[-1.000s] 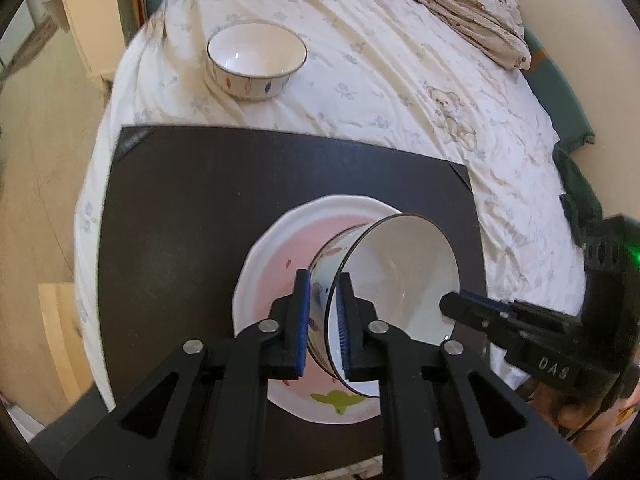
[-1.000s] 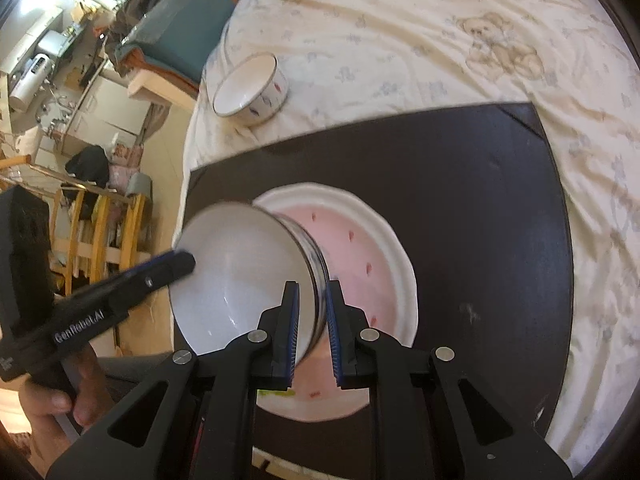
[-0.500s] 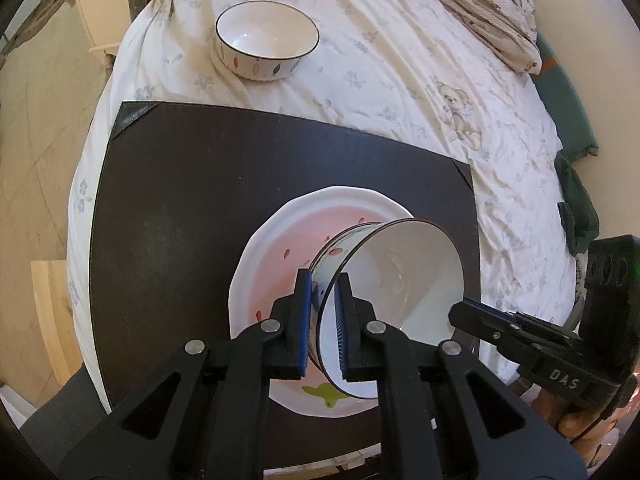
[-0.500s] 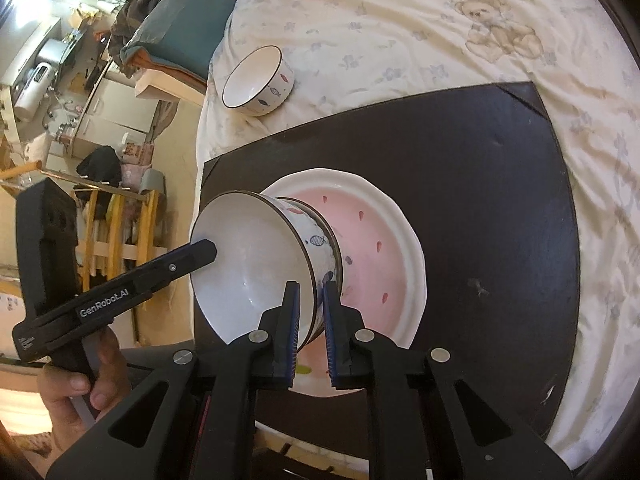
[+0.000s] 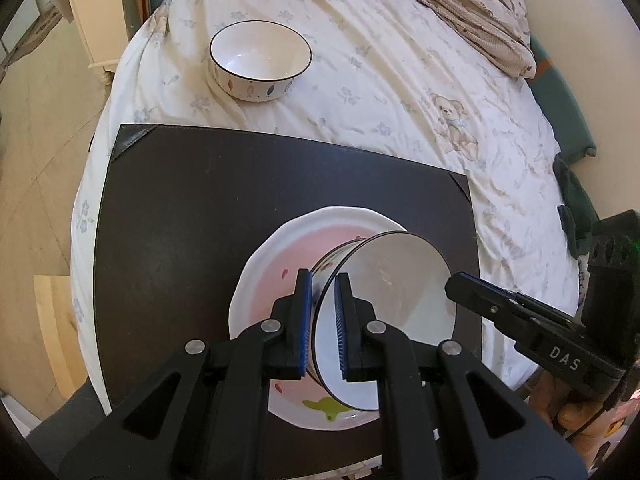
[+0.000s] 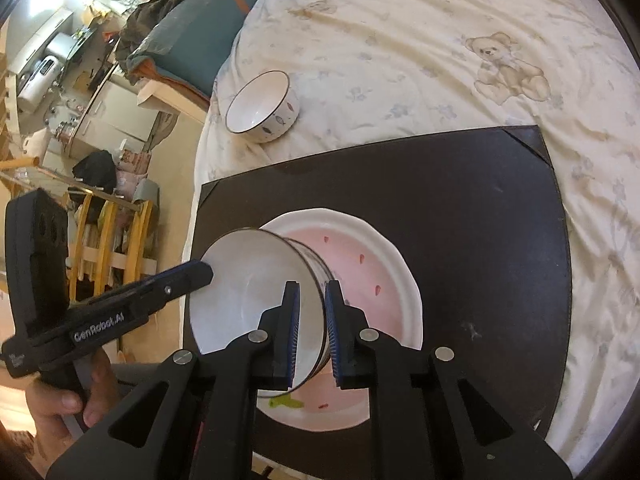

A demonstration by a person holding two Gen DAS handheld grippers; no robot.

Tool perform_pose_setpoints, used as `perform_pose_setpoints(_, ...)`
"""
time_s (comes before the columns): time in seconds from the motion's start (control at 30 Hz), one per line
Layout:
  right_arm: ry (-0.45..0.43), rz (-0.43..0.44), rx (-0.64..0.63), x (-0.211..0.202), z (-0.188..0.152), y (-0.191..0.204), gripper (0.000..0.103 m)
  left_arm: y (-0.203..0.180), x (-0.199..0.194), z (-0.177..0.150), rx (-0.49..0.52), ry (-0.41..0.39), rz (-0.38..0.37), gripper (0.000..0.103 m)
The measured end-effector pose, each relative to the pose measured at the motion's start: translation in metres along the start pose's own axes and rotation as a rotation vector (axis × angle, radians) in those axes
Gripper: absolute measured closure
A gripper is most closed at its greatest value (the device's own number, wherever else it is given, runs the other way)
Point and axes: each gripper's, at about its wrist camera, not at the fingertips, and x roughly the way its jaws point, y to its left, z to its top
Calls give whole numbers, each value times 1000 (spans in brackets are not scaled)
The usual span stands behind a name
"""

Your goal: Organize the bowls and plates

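A white bowl [image 5: 396, 300] with a dark rim hangs over a pink-centred plate [image 5: 276, 276] on the black mat [image 5: 200, 200]. My left gripper [image 5: 323, 320] is shut on the bowl's left wall. In the right wrist view the bowl [image 6: 248, 292] has its right wall between the pads of my right gripper [image 6: 311, 328]. That gripper's jaws are opening slightly, but the pads still touch the wall. The right gripper [image 5: 460, 284] reaches the bowl's far rim in the left wrist view. A second, patterned bowl [image 5: 260, 60] stands upright on the bed beyond the mat.
The mat lies on a bed with a white bear-print quilt [image 5: 400, 92]. A crumpled blanket [image 5: 480, 12] is at the far right. Off the bed's left edge are the floor and a cream cabinet [image 5: 92, 28]. A hand [image 6: 60, 404] holds the left gripper's handle.
Both views have drawn back a little from the mat and plate. The bowl stays between both grippers over the plate. The far bowl has not moved on the bed.
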Motion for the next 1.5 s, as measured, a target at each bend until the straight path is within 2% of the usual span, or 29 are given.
perform_pose_setpoints(0.07, -2, 0, 7, 3, 2, -2, 90, 3, 3, 3, -19, 12, -10, 95)
perform_pose_setpoints(0.2, 0, 23, 49, 7, 7, -8, 91, 9, 7, 3, -51, 26, -26, 95)
perform_pose_setpoints(0.5, -15, 19, 24, -1, 3, -2, 91, 10, -2, -5, -34, 15, -11, 94)
perform_pose_setpoints(0.67, -4, -11, 4, 0, -3, -2, 91, 7, 0, -5, -25, 12, -2, 94)
perform_pose_setpoints(0.9, 3, -15, 13, 1, -5, -5, 91, 0, -5, -8, 6, 5, 35, 93)
perform_pose_setpoints(0.97, -11, -3, 8, -3, -5, -3, 91, -1, -7, -10, 17, 10, 48, 88)
perform_pose_setpoints(1.03, -25, 2, 1, -7, -4, -1, 90, -4, -13, -14, 35, -13, 66, 65)
perform_pose_setpoints(1.07, -36, 4, 0, -9, -4, -1, 87, -6, -17, -15, 45, -31, 74, 60)
perform_pose_setpoints(1.13, -41, 3, 5, -11, -4, -1, 87, -13, -26, -19, 79, -82, 95, 48)
perform_pose_setpoints(1.2, -46, 9, 1, -13, -3, 1, 87, -19, -32, -21, 119, -129, 133, 42)
perform_pose_setpoints(1.3, -62, -21, -27, -16, -4, 6, 87, -22, -37, -22, 144, -188, 183, 41)
perform_pose_setpoints(1.37, -74, -36, -32, -18, -4, 7, 86, -22, -37, -21, 143, -205, 179, 38)
perform_pose_setpoints(1.43, -82, -47, -33, -20, -4, 7, 85, -21, -38, -19, 134, -212, 183, 29)
perform_pose_setpoints(1.5, -87, -65, -31, -22, -4, 7, 62, -19, -39, -19, 123, -227, 194, 28)
